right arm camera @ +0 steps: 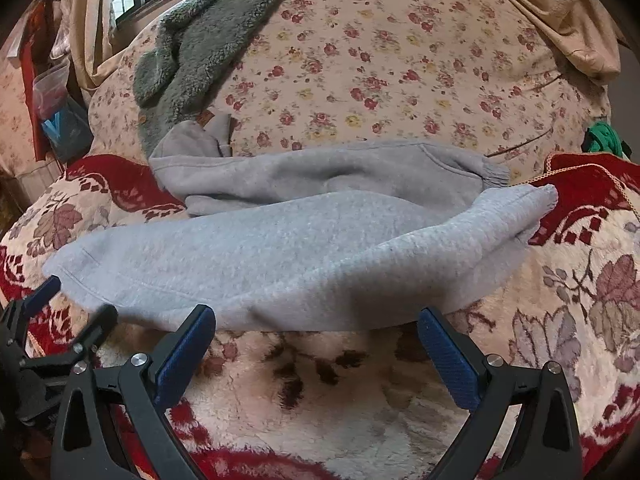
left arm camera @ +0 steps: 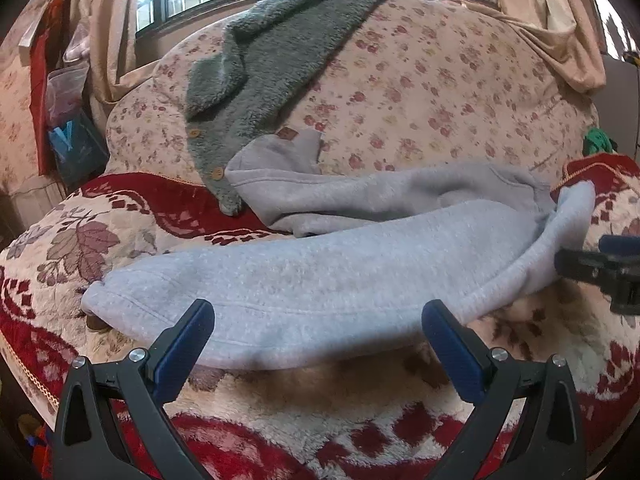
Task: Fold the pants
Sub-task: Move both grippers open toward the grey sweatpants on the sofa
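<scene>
Both grippers hang just short of the near edge of the pants, fingers spread wide and holding nothing. Seen from its own camera, the left gripper (left arm camera: 318, 316) has its blue pads (left arm camera: 182, 350) apart, the pants' hemmed edge lying just beyond the tips; the right gripper (right arm camera: 316, 320) stands the same way, its blue pads (right arm camera: 450, 360) parted before the folded edge of the cloth. Whether any pad touches the fabric cannot be told.

Grey sweatpants (left arm camera: 320, 272) lie on a plush red-and-cream blanket (left arm camera: 280, 400), their long axis running left to right across both views. One leg lies nearest, a long smooth band with a stitched hem line along its near left part (right arm camera: 100, 284); it tapers to a lifted corner at the right end (right arm camera: 536, 200). Behind it the second layer is rumpled, with a ribbed cuff at the right (right arm camera: 494, 174) and a flap sticking up at the left beside a brown patch (right arm camera: 204, 118). The fabric is soft fleece, light grey, slightly bluish on the near layer.

Behind the pants rises a floral quilt (left arm camera: 440, 80), with a grey-green fuzzy cardigan (left arm camera: 272, 48) draped on it, its lower end touching the pants' far left part
</scene>
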`<state>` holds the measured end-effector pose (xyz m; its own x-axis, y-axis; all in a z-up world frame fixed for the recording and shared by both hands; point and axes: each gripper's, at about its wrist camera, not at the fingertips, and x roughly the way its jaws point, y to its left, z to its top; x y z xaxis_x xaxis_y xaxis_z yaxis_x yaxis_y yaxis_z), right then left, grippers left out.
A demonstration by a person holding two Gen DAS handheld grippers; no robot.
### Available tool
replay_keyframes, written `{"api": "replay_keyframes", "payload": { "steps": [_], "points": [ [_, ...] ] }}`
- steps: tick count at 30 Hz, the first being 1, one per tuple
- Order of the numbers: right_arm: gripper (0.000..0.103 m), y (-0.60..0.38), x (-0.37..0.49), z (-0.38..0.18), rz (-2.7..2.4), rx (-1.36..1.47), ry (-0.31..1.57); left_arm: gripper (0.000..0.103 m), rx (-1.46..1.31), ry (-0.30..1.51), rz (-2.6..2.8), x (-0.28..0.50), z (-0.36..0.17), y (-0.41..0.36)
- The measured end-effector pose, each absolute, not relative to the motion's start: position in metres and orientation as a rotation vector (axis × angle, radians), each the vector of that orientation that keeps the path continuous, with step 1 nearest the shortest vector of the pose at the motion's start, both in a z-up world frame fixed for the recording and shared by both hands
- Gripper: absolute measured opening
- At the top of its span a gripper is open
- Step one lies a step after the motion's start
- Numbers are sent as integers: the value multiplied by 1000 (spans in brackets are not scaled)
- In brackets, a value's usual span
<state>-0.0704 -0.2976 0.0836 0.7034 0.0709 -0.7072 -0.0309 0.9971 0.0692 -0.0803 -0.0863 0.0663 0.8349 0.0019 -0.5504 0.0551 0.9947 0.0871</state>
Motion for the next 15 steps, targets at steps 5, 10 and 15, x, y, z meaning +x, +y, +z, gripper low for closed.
{"api": "replay_keyframes", "payload": {
  "steps": [5, 10, 15],
  "points": [
    [103, -303, -70, 81, 54, 90, 779, 103, 98, 592, -15, -79, 67, -79],
    [103, -305, -69, 77, 61, 109, 790, 103, 76, 590, 1, -78, 68, -72],
    [103, -306, -68, 77, 55, 106, 803, 103, 66, 590, 8, -77, 69, -69]
  ]
}}
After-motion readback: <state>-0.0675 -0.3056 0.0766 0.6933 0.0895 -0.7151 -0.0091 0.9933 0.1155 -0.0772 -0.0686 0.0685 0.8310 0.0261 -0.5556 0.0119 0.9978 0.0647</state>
